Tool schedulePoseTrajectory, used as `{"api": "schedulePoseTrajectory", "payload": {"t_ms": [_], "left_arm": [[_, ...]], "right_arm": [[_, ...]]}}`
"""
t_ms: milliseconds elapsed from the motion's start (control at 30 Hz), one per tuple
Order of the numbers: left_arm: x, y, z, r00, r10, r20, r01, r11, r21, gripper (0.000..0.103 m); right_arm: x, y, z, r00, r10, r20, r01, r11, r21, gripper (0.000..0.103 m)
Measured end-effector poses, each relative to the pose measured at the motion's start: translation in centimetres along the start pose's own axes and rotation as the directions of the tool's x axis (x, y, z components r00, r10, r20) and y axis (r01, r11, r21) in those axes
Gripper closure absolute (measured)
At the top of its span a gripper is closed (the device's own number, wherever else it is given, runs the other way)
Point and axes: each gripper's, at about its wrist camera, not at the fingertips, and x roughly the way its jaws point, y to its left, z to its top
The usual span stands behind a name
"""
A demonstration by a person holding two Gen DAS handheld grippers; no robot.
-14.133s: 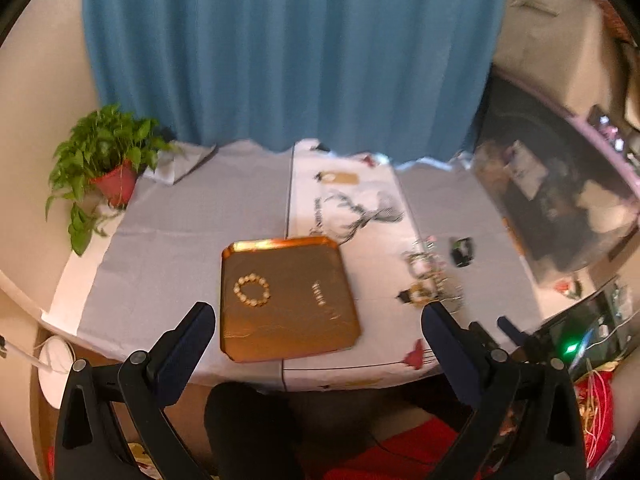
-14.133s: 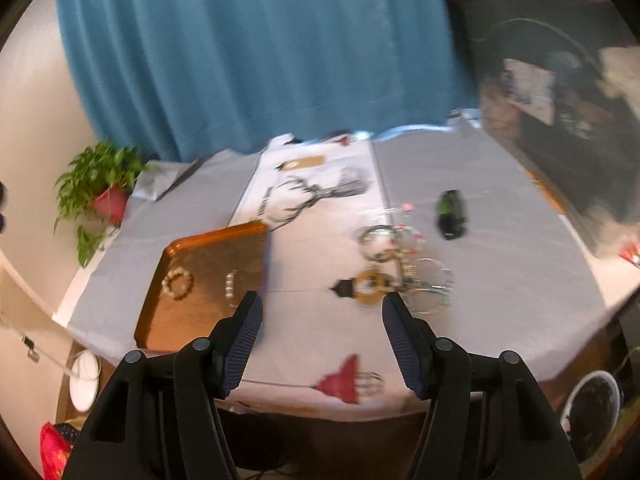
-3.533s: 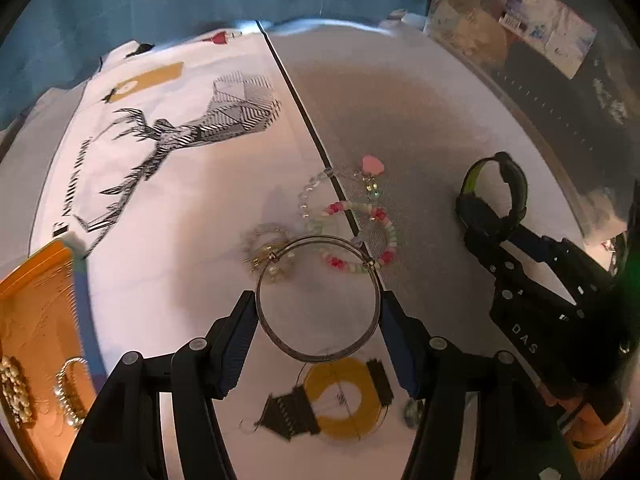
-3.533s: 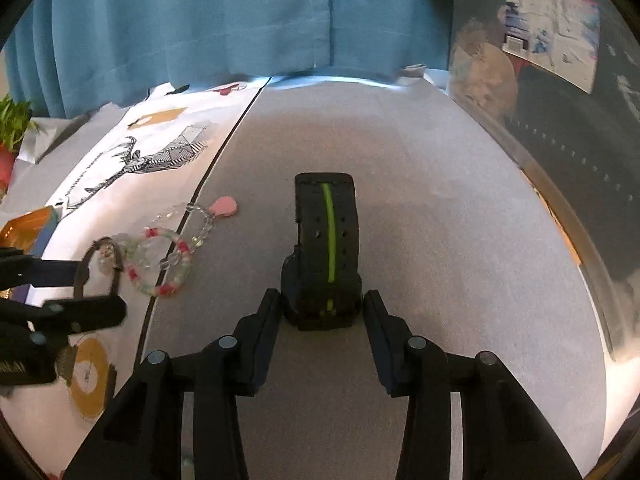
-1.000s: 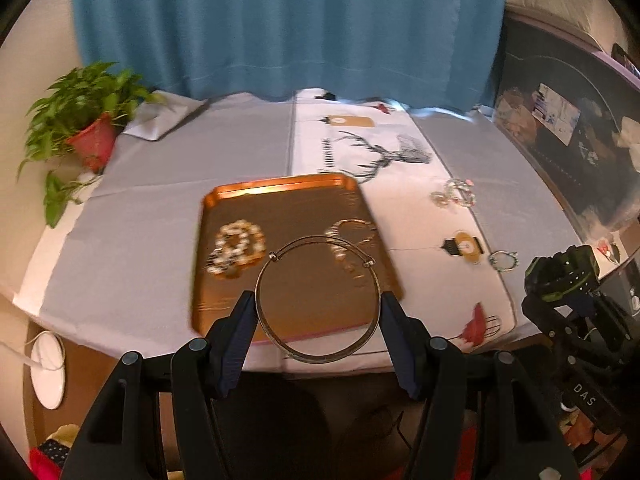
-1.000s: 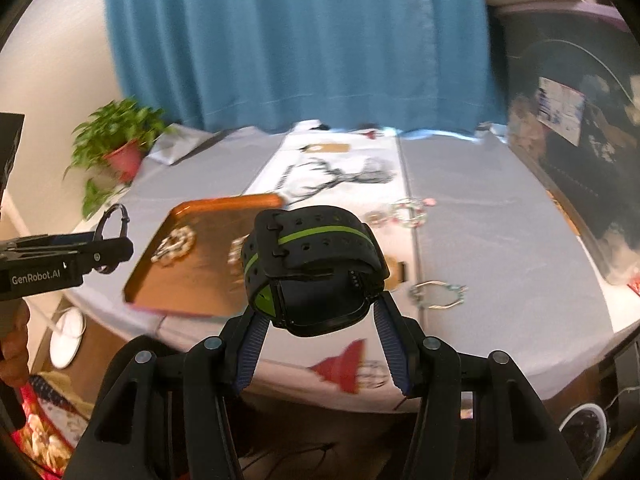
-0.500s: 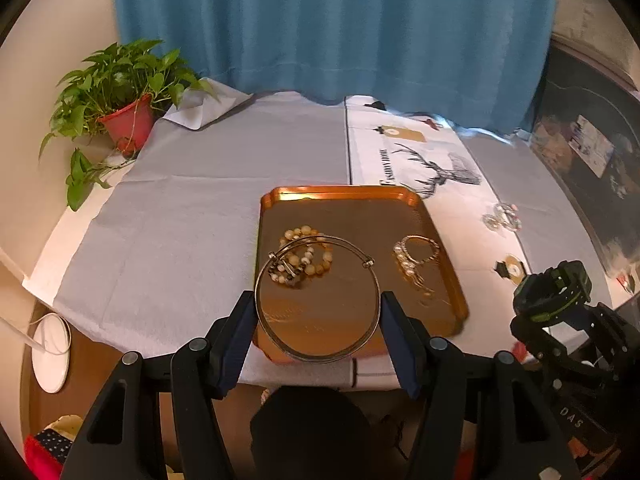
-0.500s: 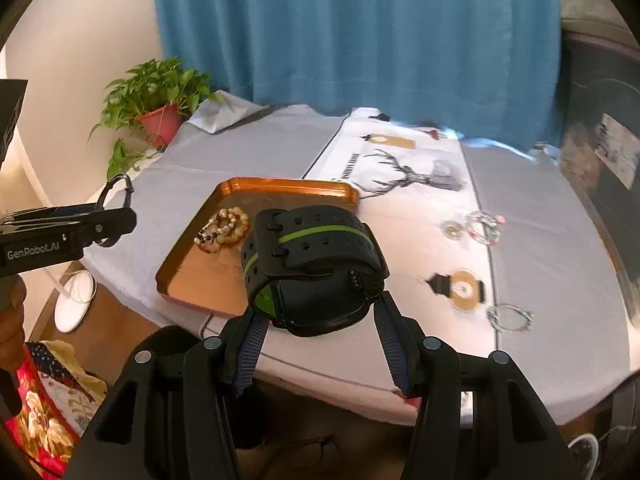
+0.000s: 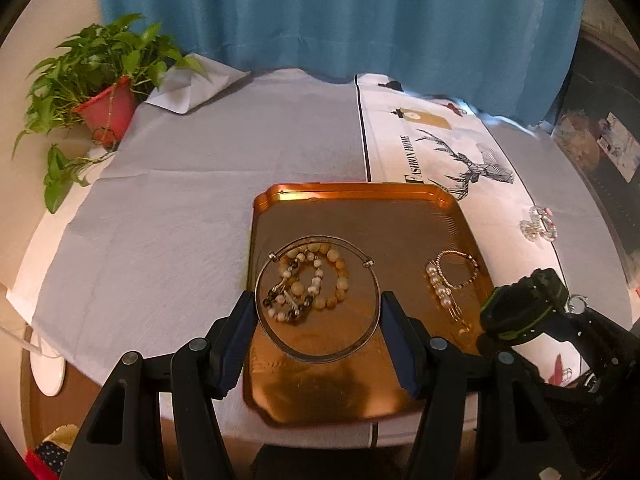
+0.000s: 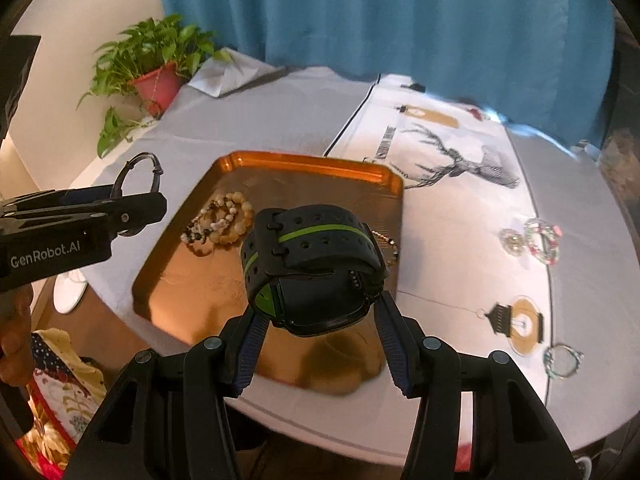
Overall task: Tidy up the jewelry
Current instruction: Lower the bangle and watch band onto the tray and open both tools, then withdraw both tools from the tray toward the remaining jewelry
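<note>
My left gripper (image 9: 318, 320) is shut on a thin silver bangle (image 9: 280, 340) and holds it above the copper tray (image 9: 360, 200). A beaded bracelet (image 9: 308, 284) and a pearl-and-chain bracelet (image 9: 450, 280) lie in the tray. My right gripper (image 10: 316, 320) is shut on a black watch with a green stripe (image 10: 312, 264), held above the tray's (image 10: 304, 164) near right part. The watch (image 9: 524, 308) also shows at the right of the left wrist view. The left gripper with its bangle (image 10: 138, 164) shows at the left of the right wrist view.
Loose bracelets (image 10: 536, 240) and a small ring bracelet (image 10: 562, 360) lie on the white deer-print cloth (image 10: 452, 168) right of the tray. A potted plant (image 9: 96, 92) stands at the table's far left. A blue curtain (image 9: 340, 12) hangs behind.
Both grippers have come closer to the tray and lower. The bangle and the watch stay held.
</note>
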Motion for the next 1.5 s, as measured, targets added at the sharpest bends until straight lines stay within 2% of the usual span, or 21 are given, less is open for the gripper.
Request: {"api": "schedulePoseTrajectory", "payload": {"t_ms": [333,667,700,767,800,867,933,1133,1200,1300,1500], "left_arm": [[3.8,0.0,1.4,0.999,0.018,-0.031,-0.017,1.0,0.02,0.046],[6.1,-0.2,2.0,0.999,0.021,-0.051,-0.02,0.999,0.029,0.044],[6.2,-0.1,2.1,0.998,0.018,-0.055,-0.017,0.999,0.027,0.042],[6.3,0.1,2.4,0.998,0.023,-0.062,-0.022,1.0,0.02,0.015],[6.1,0.3,2.4,0.998,0.021,-0.051,-0.02,1.0,0.015,0.011],[5.0,0.8,2.4,0.999,0.033,-0.017,-0.033,0.999,-0.001,0.004],[4.3,1.1,2.0,0.999,0.047,-0.006,-0.047,0.999,-0.01,0.001],[1.0,1.3,-2.1,0.997,0.078,-0.015,-0.078,0.997,-0.017,0.001],[-0.6,1.3,-3.8,0.995,0.096,-0.015,-0.097,0.995,-0.021,0.001],[-3.2,1.1,-6.0,0.995,0.1,0.009,-0.1,0.995,-0.032,0.001],[-8.3,-1.0,-8.2,0.994,0.074,0.081,-0.073,0.997,-0.006,0.001]], "right_arm": [[5.2,-0.2,2.0,0.998,-0.003,-0.066,0.003,1.0,-0.001,0.049],[7.9,-0.7,2.6,0.992,0.009,-0.124,-0.008,1.0,0.009,0.048],[8.0,-0.7,2.7,0.992,0.012,-0.128,-0.011,1.0,0.01,0.048],[8.0,-0.5,3.2,0.991,0.024,-0.129,-0.023,1.0,0.007,0.048],[7.9,-0.5,3.4,0.992,0.022,-0.127,-0.022,1.0,0.005,0.047],[7.2,-0.4,3.7,0.994,0.02,-0.107,-0.021,1.0,-0.003,0.04],[6.5,-0.4,3.4,0.996,0.015,-0.089,-0.015,1.0,-0.003,0.037],[3.1,-1.1,1.0,0.998,0.002,-0.068,0.001,0.999,0.052,0.036],[1.0,-1.1,0.0,0.998,0.02,-0.051,-0.016,0.997,0.073,0.036],[-2.1,-0.9,-1.6,1.0,0.011,-0.007,-0.01,0.997,0.076,0.036],[-8.6,-1.2,-5.9,0.998,-0.026,0.061,0.02,0.994,0.106,0.036]]}}
